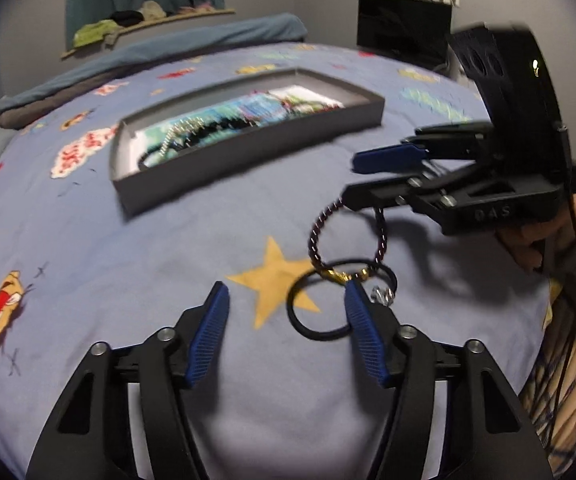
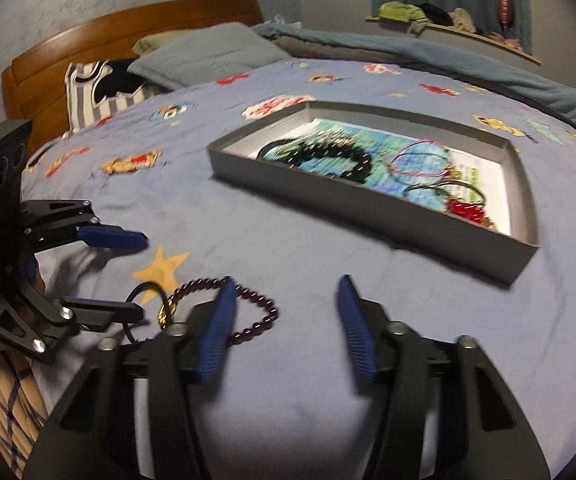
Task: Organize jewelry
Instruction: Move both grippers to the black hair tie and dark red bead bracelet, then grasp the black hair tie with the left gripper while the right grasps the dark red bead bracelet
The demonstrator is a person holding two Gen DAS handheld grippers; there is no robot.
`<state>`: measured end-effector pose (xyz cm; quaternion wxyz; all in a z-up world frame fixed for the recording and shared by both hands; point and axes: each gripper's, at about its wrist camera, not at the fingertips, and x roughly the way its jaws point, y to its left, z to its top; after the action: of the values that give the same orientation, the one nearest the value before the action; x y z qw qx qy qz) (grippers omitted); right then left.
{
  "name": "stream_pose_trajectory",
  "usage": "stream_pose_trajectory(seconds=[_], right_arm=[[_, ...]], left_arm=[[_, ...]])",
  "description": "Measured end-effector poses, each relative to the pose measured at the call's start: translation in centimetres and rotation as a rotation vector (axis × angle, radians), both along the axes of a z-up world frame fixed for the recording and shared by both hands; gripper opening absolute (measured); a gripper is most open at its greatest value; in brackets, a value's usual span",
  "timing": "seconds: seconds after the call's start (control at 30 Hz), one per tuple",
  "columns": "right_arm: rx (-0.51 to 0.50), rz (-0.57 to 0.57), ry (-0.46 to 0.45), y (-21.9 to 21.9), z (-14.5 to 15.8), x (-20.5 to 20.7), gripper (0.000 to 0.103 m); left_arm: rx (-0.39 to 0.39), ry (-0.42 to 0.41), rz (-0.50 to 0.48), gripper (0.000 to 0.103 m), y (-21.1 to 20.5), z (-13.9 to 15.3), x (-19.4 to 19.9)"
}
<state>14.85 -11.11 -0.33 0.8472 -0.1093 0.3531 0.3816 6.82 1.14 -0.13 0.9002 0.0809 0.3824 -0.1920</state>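
Observation:
A dark red beaded bracelet (image 1: 316, 236) with a gold clasp lies on the blue bedspread, overlapping a black hair tie (image 1: 320, 330). A grey jewelry tray (image 1: 248, 148) holding several bracelets and necklaces sits farther back. My left gripper (image 1: 286, 308) is open, its right finger beside the clasp and hair tie. My right gripper (image 1: 352, 176) is open at the bracelet's far end. In the right wrist view my right gripper (image 2: 284, 308) is open with its left finger over the bracelet (image 2: 256, 320); the left gripper (image 2: 136, 276) is open at left; the tray (image 2: 368, 208) lies ahead.
The bedspread (image 1: 168, 260) has cartoon patches and a yellow star (image 1: 276, 276). Pillows (image 2: 208, 56) and a wooden headboard (image 2: 88, 36) lie beyond the tray. A black box (image 1: 404, 28) stands off the bed's far side. A shelf with clothes (image 2: 448, 16) is on the wall.

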Motion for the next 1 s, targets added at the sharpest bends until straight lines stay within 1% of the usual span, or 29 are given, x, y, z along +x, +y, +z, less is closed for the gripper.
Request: stream_pose_trajectory(seconds=[0.03,0.1,0.13,0.17,0.2,0.33,0.37,0.5,0.57,0.63,0.67,0.7,0.77,0.87,0.93,0.97,1.0], right_arm=[[-0.014,0.011,-0.002,0.3,-0.1,-0.2,0.030],[-0.022,0.026,-0.008,0.5,-0.2,-0.4,0.012],[-0.023,0.024,-0.013,0.5,-0.2,-0.5,0.009],[-0.021,0.019,-0.017,0.4,-0.1,-0.5,0.008],[-0.020,0.011,-0.021,0.3,0.0,-0.4,0.006],[0.003,-0.068,-0.041,-1.1,0.5,0.5,0.006],[0.010,-0.091,-0.044,-1.5,0.6,0.8,0.006],[0.034,-0.158,0.000,-3.2,0.4,2.2,0.006],[0.050,-0.158,0.019,-3.6,0.3,2.4,0.007],[0.057,-0.163,0.025,-3.7,0.4,2.5,0.019],[0.062,-0.159,0.025,-3.7,0.4,2.5,0.034],[0.062,-0.157,0.025,-3.7,0.4,2.5,0.045],[0.054,-0.151,0.024,-3.3,0.4,2.4,0.050],[0.044,-0.142,0.022,-3.0,0.3,2.4,0.050],[0.044,-0.138,0.037,-2.9,0.0,2.6,0.050],[0.046,-0.136,0.048,-2.9,-0.1,2.8,0.047],[0.046,-0.136,0.056,-2.8,-0.2,2.9,0.041]], left_arm=[[0.000,0.009,-0.005,0.046,-0.1,-0.1,0.1],[0.000,0.023,-0.021,0.026,-0.3,-0.3,0.1],[0.002,0.027,-0.023,0.020,-0.3,-0.3,0.2],[0.001,0.030,-0.024,0.009,-0.3,-0.4,0.2],[0.002,0.029,-0.021,0.005,-0.2,-0.3,0.3],[-0.015,0.002,0.017,0.004,0.2,0.2,0.7],[-0.024,-0.007,0.041,0.004,0.5,0.4,1.0],[-0.059,-0.025,0.113,0.004,1.6,0.9,1.9],[-0.063,-0.019,0.135,0.004,1.9,0.9,2.3],[-0.053,-0.009,0.138,0.004,1.9,0.8,2.4],[-0.047,-0.004,0.134,0.004,1.8,0.7,2.5],[-0.039,-0.003,0.132,0.007,1.6,0.6,2.5],[-0.027,0.003,0.125,0.011,1.4,0.4,2.5],[-0.024,0.012,0.126,0.013,1.4,0.1,2.7],[-0.021,0.026,0.129,0.014,1.3,-0.2,3.0],[-0.018,0.035,0.129,0.014,1.3,-0.4,3.2],[-0.017,0.040,0.129,0.015,1.2,-0.5,3.4]])
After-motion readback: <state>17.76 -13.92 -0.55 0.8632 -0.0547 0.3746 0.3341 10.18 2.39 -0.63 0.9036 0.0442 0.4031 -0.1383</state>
